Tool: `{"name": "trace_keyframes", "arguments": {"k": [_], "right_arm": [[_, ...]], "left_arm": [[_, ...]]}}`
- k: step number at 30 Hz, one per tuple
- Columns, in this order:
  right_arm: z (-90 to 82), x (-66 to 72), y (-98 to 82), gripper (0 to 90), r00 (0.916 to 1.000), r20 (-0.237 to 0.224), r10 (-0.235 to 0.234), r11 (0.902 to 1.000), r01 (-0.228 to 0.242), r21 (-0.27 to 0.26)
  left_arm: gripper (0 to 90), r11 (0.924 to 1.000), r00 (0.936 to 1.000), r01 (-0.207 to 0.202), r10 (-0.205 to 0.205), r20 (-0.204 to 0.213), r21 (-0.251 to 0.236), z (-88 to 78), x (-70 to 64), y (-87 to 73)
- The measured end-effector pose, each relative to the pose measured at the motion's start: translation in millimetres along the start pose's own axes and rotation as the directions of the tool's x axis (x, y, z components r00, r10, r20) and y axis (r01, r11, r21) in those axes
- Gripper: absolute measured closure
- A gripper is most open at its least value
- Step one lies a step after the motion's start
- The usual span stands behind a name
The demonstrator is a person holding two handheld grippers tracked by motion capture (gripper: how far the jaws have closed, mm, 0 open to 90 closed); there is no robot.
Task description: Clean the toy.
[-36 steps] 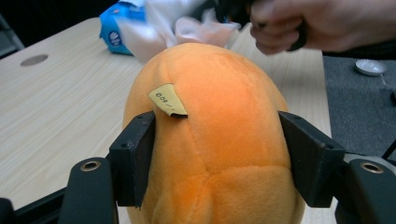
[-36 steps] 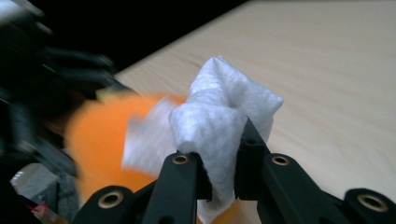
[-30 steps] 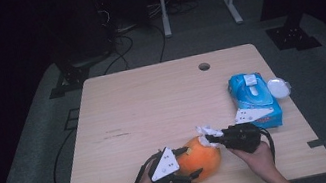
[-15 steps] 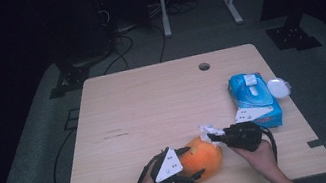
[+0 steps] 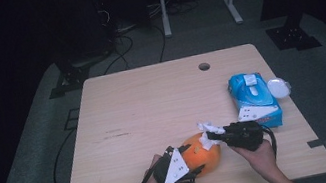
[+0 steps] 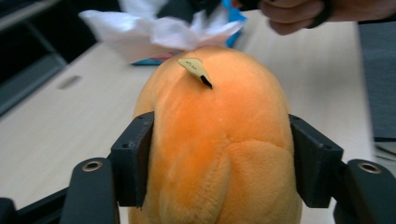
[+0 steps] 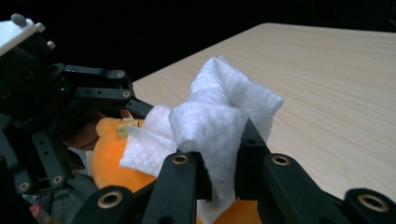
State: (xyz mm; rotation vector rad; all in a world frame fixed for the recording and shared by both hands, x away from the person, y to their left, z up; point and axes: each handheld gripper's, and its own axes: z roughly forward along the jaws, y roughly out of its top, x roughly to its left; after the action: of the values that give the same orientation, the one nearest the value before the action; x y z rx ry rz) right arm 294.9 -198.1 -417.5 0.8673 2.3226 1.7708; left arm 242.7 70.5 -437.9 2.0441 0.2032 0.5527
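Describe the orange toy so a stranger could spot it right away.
On the wooden table, look at the near edge between the person's two hands. The orange plush toy lies there, round and fuzzy, unlike the blue wipes pack farther right.

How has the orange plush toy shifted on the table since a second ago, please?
Cannot tell; the orange plush toy sits about as far from the blue wipes pack as before.

A dim lab or recording studio: a lone wooden table (image 5: 154, 108) on grey carpet (image 5: 36, 159), floor cables (image 5: 136, 38), and black stands (image 5: 293, 33) around it.
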Motion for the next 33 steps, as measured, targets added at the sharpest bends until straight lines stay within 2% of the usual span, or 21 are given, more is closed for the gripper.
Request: {"name": "trace_keyframes", "arguments": {"k": [1, 3, 4, 6, 8, 11, 12, 13, 16, 17, 19, 20, 21, 25, 27, 28, 30, 31, 33], "right_arm": [[2.4, -1.2, -2.8, 79.6, 1.0, 0.009, 0.002, 0.9999, -0.002, 0.016], [4.9, -8.2, -7.9, 79.5, 0.9995, 0.024, 0.019, 0.9992, -0.02, 0.036], [4.8, -11.6, -9.3, 79.5, 0.9985, 0.049, 0.022, 0.9985, -0.024, 0.05], [3.1, -17.0, -10.9, 79.5, 0.9969, 0.062, 0.049, 0.9973, -0.052, 0.052], [2.0, -13.8, -9.6, 79.5, 0.9975, 0.053, 0.047, 0.9977, -0.049, 0.046], [3.1, -0.4, -2.8, 79.5, 1.0, 0.006, 0.006, 0.9997, -0.006, 0.022], [4.2, 2.1, -1.5, 79.5, 0.9998, 0.011, -0.016, 0.9995, 0.015, 0.027], [5.2, 1.9, -2.0, 79.5, 0.9997, 0.016, -0.017, 0.9994, 0.017, 0.032], [4.6, -11.4, -9.1, 79.5, 0.9984, 0.043, 0.038, 0.9984, -0.04, 0.041], [3.7, -15.5, -10.8, 79.5, 0.9971, 0.061, 0.046, 0.9975, -0.049, 0.05], [2.2, -20.4, -13.1, 79.5, 0.995, 0.068, 0.073, 0.9957, -0.077, 0.052], [2.1, -20.0, -13.2, 79.5, 0.9952, 0.066, 0.073, 0.996, -0.076, 0.048], [2.4, -17.4, -12.1, 79.5, 0.9958, 0.06, 0.069, 0.9964, -0.071, 0.045], [3.6, 1.6, -1.7, 79.5, 0.9999, -0.003, 0.013, 0.9998, -0.013, 0.012], [5.5, 7.8, 1.1, 79.5, 0.9998, -0.01, -0.02, 0.9997, 0.02, 0.014], [6.3, 6.8, 0.2, 79.5, 0.9997, 0.0, -0.023, 0.9994, 0.023, 0.024], [6.1, -4.0, -5.6, 79.5, 0.9996, 0.012, 0.027, 0.9993, -0.027, 0.025], [5.5, -9.7, -9.0, 79.5, 0.9985, 0.036, 0.041, 0.9985, -0.042, 0.035], [3.7, -20.3, -15.1, 79.5, 0.9941, 0.061, 0.09, 0.9948, -0.092, 0.044]], "left_arm": [[27.3, 0.9997, 0.9997, 0.024, -0.024, 0.007, 0.0, 0.4, 0.9, -0.8], [19.8, 0.9939, 0.9937, 0.11, -0.11, 0.02, -0.01, 1.2, 5.7, -2.5], [19.3, 0.9917, 0.9914, 0.128, -0.128, 0.024, -0.008, 0.9, 8.0, -3.5], [19.2, 0.991, 0.9906, 0.134, -0.133, 0.032, -0.01, 0.4, 9.0, -5.2], [19.7, 0.9917, 0.9908, 0.128, -0.128, 0.044, -0.009, 0.6, 7.9, -6.8], [20.0, 0.992, 0.9911, 0.126, -0.125, 0.045, -0.009, -0.4, 8.2, -8.1], [18.9, 0.9899, 0.9889, 0.141, -0.141, 0.047, -0.008, -1.2, 9.7, -8.6], [17.6, 0.9863, 0.9852, 0.165, -0.164, 0.049, -0.007, -2.5, 12.0, -9.3], [13.4, 0.9734, 0.9726, 0.229, -0.228, 0.046, -0.012, -4.7, 17.2, -10.7], [12.2, 0.971, 0.9702, 0.239, -0.238, 0.045, -0.01, -5.6, 18.5, -11.0], [11.1, 0.9664, 0.9652, 0.257, -0.256, 0.053, -0.009, -6.8, 20.9, -12.8], [11.9, 0.9654, 0.9638, 0.261, -0.26, 0.06, -0.008, -6.6, 21.5, -14.1], [15.3, 0.9678, 0.9652, 0.252, -0.251, 0.075, -0.004, -6.6, 21.2, -14.9], [27.5, 0.9825, 0.9796, 0.186, -0.185, 0.08, -0.01, -4.9, 15.6, -12.9], [28.2, 0.9849, 0.9821, 0.173, -0.172, 0.077, -0.004, -4.7, 14.4, -11.7], [28.0, 0.9836, 0.9808, 0.18, -0.179, 0.076, -0.007, -5.4, 14.7, -12.0], [23.5, 0.979, 0.9761, 0.204, -0.202, 0.08, -0.009, -6.5, 17.0, -13.1], [20.6, 0.975, 0.9716, 0.222, -0.22, 0.086, -0.008, -6.7, 18.2, -13.5], [18.3, 0.972, 0.9679, 0.235, -0.233, 0.093, -0.007, -6.8, 19.9, -14.6]]}}
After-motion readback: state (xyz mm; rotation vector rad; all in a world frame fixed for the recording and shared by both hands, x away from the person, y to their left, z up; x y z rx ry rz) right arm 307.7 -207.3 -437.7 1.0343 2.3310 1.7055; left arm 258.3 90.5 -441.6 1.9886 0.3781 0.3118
